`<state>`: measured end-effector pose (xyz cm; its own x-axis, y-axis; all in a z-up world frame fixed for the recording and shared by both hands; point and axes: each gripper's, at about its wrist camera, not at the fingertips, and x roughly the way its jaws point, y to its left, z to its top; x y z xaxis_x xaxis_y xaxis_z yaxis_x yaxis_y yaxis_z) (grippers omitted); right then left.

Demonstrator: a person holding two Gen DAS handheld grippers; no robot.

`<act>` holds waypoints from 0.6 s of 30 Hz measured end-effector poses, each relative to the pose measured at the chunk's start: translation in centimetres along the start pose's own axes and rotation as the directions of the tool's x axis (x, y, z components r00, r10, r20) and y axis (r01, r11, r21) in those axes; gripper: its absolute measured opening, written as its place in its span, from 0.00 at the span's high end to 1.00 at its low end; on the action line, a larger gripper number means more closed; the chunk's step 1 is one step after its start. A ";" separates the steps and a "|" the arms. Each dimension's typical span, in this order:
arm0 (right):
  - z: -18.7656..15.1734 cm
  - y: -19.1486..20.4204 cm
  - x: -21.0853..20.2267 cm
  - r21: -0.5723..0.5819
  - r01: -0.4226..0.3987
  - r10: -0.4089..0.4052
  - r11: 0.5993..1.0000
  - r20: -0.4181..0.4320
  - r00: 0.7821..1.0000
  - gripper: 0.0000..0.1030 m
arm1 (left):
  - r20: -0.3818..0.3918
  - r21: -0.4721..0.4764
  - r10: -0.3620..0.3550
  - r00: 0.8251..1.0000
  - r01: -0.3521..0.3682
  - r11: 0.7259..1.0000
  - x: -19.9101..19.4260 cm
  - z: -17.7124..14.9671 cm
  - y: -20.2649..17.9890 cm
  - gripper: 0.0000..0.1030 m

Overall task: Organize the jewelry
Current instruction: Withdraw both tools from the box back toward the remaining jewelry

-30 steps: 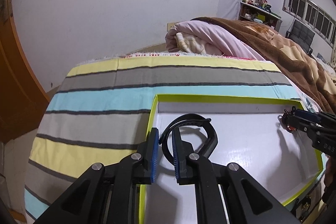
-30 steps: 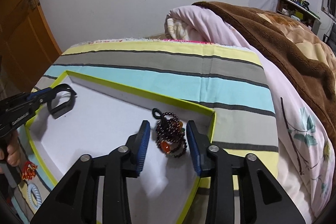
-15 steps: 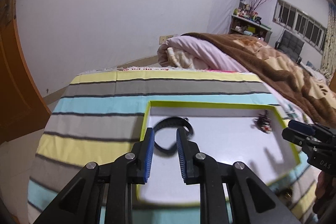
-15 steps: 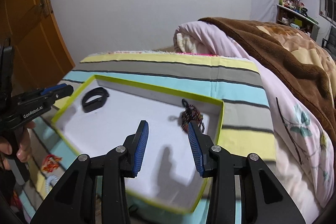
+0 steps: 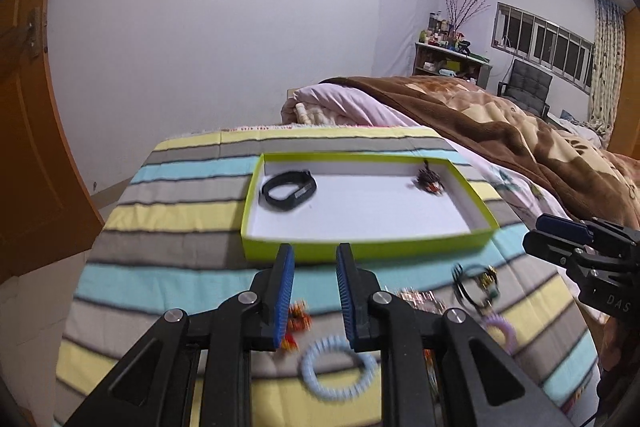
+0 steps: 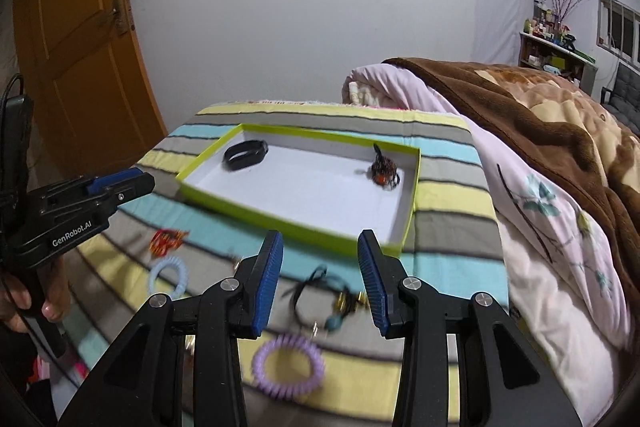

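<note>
- the lime-green shallow cardboard tray [image 5: 362, 250] sits far on the striped bed cover [image 5: 180, 227], collecting sorted pieces: a black wrist band [image 5: 289, 190] at its far left, a dark beaded bracelet [image 5: 430, 183] at its far right.
- the left hand-held gripper [image 5: 313, 297] and the right hand-held gripper [image 6: 320, 287] are both released and empty, hanging over the unsorted pieces near the tray.
- a pale blue coil bracelet [image 5: 338, 369] and a purple coil bracelet [image 6: 289, 365] lie nearest, likely next.

A home bedroom: a bed with a striped cotton sheet [image 5: 192, 211], a rumpled brown plush blanket [image 6: 540, 115] over a pink floral quilt [image 6: 532, 211], an orange wooden door [image 6: 80, 59], and a cluttered wooden shelf [image 5: 452, 61].
</note>
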<state>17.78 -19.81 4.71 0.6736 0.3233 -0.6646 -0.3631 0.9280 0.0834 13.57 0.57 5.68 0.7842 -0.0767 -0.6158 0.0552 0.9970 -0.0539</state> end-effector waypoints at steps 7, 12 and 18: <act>-3.0 0.9 -2.7 0.007 0.005 -0.005 1.000 0.000 1.000 0.61 | -0.011 -0.003 -0.013 1.000 0.013 1.000 -2.7 -3.2 -0.7 0.80; -4.4 1.5 -3.8 0.010 0.004 -0.004 1.000 0.004 1.000 0.61 | -0.015 -0.007 -0.007 1.000 0.007 1.000 -3.8 -4.9 -0.8 0.80; -5.5 1.9 -4.0 0.007 0.006 -0.006 1.000 -0.004 1.000 0.61 | -0.029 0.000 0.018 0.999 -0.018 1.000 -4.1 -6.3 -0.6 0.80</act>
<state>10.84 -20.36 3.48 0.6729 0.3170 -0.6684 -0.3548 0.9311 0.0845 6.46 0.19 3.25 0.7666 -0.0592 -0.6394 0.0410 0.9982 -0.0432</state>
